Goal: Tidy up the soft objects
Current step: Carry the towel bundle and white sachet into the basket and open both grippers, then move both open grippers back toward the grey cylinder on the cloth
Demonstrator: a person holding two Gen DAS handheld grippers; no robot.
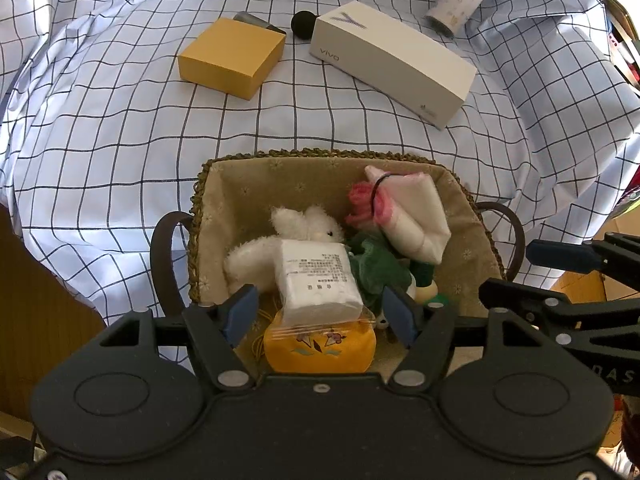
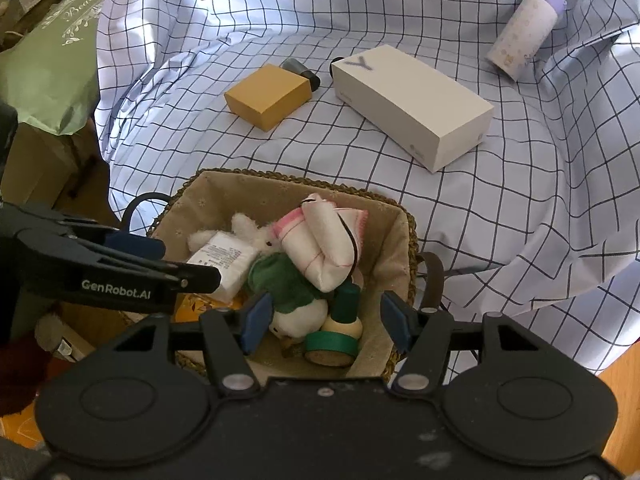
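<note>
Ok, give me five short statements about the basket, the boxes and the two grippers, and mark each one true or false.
1. The white plush rabbit lies inside the woven basket. True.
2. The left gripper is clamped on the tissue pack. False: its fingers are spread, gripping nothing.
3. The yellow box sits in the basket. False: it rests on the checked cloth beyond the basket.
4. The white vivo box lies on the cloth. True.
5. The right gripper is open above the basket. True.

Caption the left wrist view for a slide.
Open left gripper above basket holding plush and tissues.
</note>
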